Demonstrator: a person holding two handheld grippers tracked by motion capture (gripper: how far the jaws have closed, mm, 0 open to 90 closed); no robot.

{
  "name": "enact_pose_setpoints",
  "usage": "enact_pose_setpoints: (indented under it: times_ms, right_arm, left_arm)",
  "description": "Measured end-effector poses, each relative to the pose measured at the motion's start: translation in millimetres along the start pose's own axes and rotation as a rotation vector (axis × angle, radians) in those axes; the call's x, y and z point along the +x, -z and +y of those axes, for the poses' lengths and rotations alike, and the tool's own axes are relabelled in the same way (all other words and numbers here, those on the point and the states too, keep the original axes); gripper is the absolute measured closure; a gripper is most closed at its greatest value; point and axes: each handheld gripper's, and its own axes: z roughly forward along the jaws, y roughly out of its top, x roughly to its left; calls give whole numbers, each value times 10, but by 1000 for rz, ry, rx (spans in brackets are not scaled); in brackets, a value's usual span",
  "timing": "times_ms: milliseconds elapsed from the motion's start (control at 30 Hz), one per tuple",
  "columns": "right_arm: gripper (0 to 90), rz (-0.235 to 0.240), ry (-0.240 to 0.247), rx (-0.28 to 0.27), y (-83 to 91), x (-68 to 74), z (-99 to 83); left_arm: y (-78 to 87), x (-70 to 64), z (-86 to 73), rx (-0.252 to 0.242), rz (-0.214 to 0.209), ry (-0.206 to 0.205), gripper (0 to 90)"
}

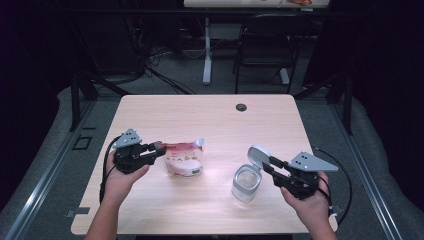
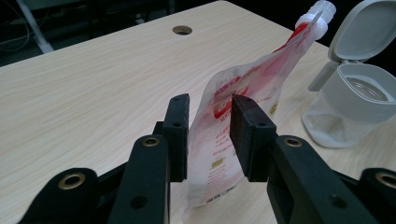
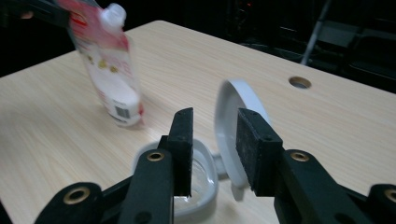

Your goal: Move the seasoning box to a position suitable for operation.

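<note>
The pouch [image 2: 233,112] stands between the left gripper [image 2: 210,135] jaws (spout up).

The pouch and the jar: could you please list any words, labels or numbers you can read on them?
None can be read.
Pouch: red label with pale lettering, blurred.
Pouch back: a barcode, digits too small.
Jar and its open lid: no print seen.

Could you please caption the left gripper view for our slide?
Left tool straddles a red-and-white spouted pouch beside an open clear jar.
</note>
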Motion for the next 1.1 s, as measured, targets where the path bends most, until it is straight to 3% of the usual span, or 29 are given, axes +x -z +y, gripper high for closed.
enact_pose_setpoints:
  times_ms: [300,500,667,900,1100]
  right_arm:
    - [663,57,42,16,-267,147,229]
    - [643,106,38,37,-511,231,281]
    - [624,141,23,45,-739,280,314]
    - [620,198,40,57,-1021,386,396]
    - [611,220,55,58,-1210,480,460]
  left_arm:
    - [11,-1,-4,5,14,-1,668]
    - [14,24,-26,17,3,22,663]
    - [11,21,-32,20,1,17,664]
    - [23,29,-37,22,5,13,663]
    - [42,41,-40,20,-18,14,674]
